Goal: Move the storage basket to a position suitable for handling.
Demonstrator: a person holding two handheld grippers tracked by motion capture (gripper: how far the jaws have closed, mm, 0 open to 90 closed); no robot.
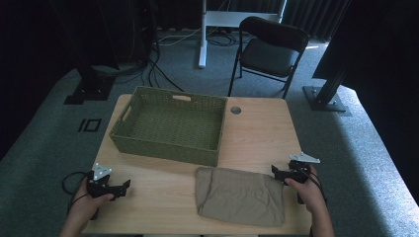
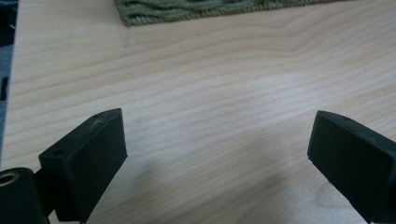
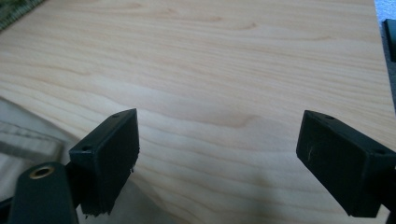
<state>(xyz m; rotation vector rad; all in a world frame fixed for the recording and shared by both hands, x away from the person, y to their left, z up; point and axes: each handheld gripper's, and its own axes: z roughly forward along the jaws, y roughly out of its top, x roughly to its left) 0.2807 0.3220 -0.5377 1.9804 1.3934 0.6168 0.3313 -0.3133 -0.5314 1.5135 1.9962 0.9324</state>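
Hands first: your left hand holds the left gripper (image 1: pixel 120 187) at the near left corner of the pale wood-grain table (image 1: pixel 257 128), its jaws spread wide over bare wood with nothing between them. Your right hand holds the right gripper (image 1: pixel 277 174) at the near right, jaws likewise wide apart and empty, just beside the right edge of the folded khaki cloth (image 1: pixel 240 196). In the right gripper view that cloth (image 3: pixel 23 140) lies by the left-hand jaw, a stitched hem showing.

The cloth lies flat at the near middle of the table, reaching almost to the near edge. Just beyond it, close but apart, stands the rectangular olive-green woven basket (image 1: pixel 148 142) on the far left half, its inside bare. In the left gripper view its woven foot (image 2: pixel 210 9) crosses the top.

A round grey grommet (image 1: pixel 235 109) sits near the table's far edge. Beyond lie grey carpet (image 1: pixel 365 158), a black folding chair (image 1: pixel 269 52), a white stand leg (image 1: pixel 202 34), loose cables and dark curtains.
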